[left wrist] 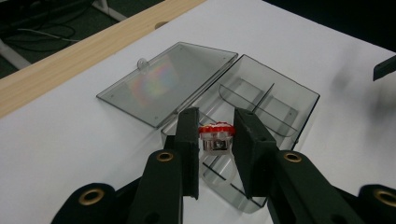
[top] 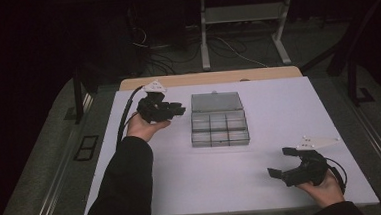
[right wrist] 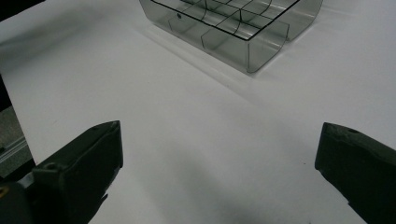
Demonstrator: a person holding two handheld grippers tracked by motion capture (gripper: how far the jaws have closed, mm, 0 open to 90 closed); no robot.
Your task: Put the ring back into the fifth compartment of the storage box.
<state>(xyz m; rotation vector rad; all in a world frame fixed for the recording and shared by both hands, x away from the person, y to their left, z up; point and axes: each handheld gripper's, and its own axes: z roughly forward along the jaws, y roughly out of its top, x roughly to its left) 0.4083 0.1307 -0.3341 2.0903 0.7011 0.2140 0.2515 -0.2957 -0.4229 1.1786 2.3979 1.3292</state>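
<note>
Small red-topped part (left wrist: 216, 136): clamped between the pads of the left tongs (left wrist: 215, 135), above the near edge of the open compartment box (left wrist: 275, 100). Judged light, rigid, probably slippery at its clear lower half; best held across the sides, as now. Right tongs (right wrist: 219, 154): spread wide, nothing between, box ahead. Part visible in the left gripper view, too small to make out from the high view, where left tongs (top: 176, 110) sit just beside the box (top: 218, 125).
</note>
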